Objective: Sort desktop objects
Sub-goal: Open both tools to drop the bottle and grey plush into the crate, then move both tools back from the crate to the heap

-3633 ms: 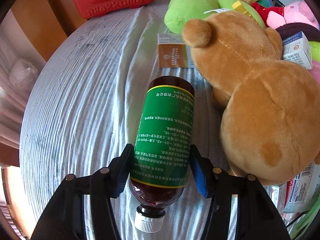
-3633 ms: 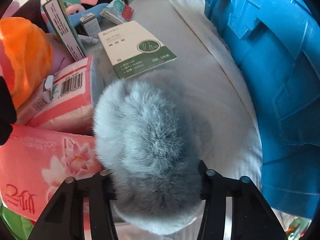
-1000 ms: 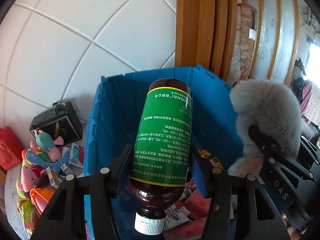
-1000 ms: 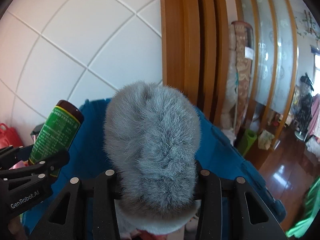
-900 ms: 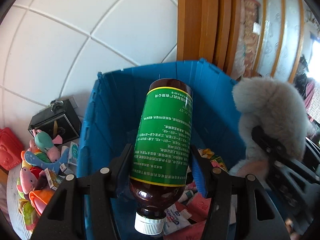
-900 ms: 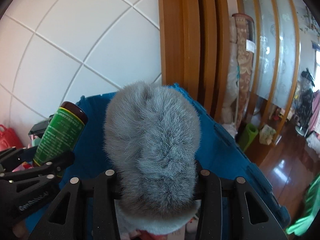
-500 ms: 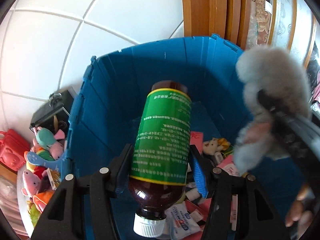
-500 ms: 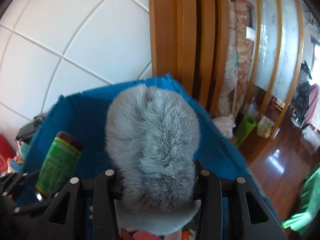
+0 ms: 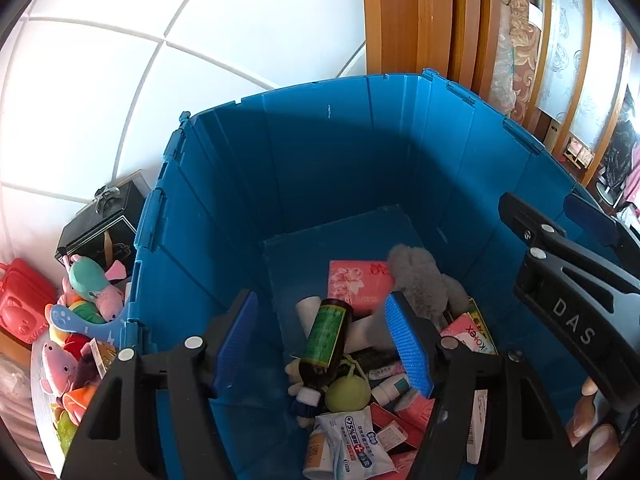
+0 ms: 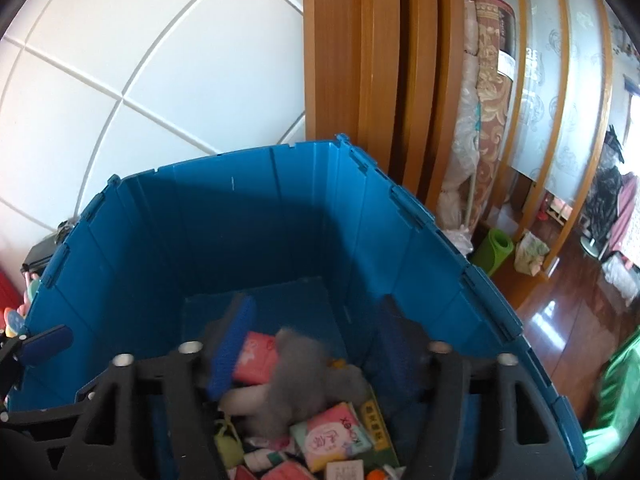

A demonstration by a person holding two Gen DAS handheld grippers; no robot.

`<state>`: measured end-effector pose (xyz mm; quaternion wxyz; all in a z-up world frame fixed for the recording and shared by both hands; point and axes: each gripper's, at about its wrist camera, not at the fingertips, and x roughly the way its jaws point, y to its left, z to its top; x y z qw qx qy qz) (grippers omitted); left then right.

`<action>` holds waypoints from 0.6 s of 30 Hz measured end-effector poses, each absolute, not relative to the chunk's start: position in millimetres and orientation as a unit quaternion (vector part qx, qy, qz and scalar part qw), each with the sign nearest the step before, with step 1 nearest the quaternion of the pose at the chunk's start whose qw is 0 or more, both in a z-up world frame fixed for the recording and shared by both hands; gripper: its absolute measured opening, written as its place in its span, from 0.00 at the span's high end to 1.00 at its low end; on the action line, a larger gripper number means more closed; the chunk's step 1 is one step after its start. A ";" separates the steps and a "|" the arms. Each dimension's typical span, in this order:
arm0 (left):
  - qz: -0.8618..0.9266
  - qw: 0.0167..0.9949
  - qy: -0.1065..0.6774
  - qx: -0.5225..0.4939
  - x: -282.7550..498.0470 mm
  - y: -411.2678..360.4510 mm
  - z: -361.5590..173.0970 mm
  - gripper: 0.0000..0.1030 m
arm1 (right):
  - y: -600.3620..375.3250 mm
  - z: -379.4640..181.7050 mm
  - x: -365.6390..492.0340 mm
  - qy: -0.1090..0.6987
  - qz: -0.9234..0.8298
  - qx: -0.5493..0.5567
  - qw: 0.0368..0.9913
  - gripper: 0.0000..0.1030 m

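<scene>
Brown glass medicine bottle (image 9: 326, 340) with green label and white cap, lying tilted among clutter on the floor of the blue plastic crate (image 9: 320, 152), below and between the fingers of the left gripper (image 9: 322, 344), clear of both blue pads. Left jaws spreading, nothing pinched. Grey plush toy (image 10: 296, 384), fluffy and slightly blurred, resting in the same crate beneath the right gripper (image 10: 316, 352), whose jaws are likewise widening with nothing pressed between them. Pink tissue pack (image 9: 358, 282) just beside the plush, wet-wipe packet (image 9: 352, 444) and green pouch (image 9: 346, 390) near the bottle's cap. Tall crate walls on every side, far half of the floor bare. White tiled wall (image 9: 160, 60) behind, wooden door frame (image 10: 360, 80) to the right, heap of soft toys (image 9: 76, 320) outside the left wall.
</scene>
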<state>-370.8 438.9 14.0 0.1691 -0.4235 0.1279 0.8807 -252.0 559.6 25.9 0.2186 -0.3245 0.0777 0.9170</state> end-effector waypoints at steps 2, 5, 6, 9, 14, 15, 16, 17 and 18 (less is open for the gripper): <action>0.880 0.169 0.128 -0.426 -371.5 439.7 12.7 0.36 | 559.0 25.8 -251.4 0.074 0.917 -0.325 0.219 0.29; 0.879 0.170 0.128 -0.426 -371.1 439.7 12.4 0.36 | 558.3 25.1 -254.8 0.069 0.916 -0.330 0.217 0.28; 0.879 0.172 0.127 -0.426 -371.7 439.1 12.4 0.36 | 557.6 25.1 -255.2 0.068 0.916 -0.330 0.218 0.27; 0.878 0.177 0.122 -0.428 -372.7 438.4 11.8 0.36 | 556.2 25.3 -255.4 0.067 0.916 -0.331 0.219 0.23; 0.881 0.180 0.113 -0.424 -369.8 433.0 14.4 0.36 | 550.7 33.4 -250.3 0.057 0.914 -0.334 0.225 0.14; 0.881 0.181 0.111 -0.423 -368.2 431.8 16.0 0.36 | 549.0 36.7 -248.4 0.053 0.913 -0.336 0.226 0.11; 0.882 0.185 0.105 -0.421 -365.9 429.8 18.4 0.36 | 547.8 39.2 -246.8 0.051 0.912 -0.337 0.227 0.07; 0.882 0.188 0.100 -0.420 -364.1 428.1 20.9 0.36 | 546.7 42.3 -243.6 0.050 0.912 -0.338 0.227 0.06; 0.882 0.192 0.096 -0.419 -361.7 426.2 23.6 0.36 | 545.2 46.2 -239.3 0.047 0.912 -0.337 0.229 0.05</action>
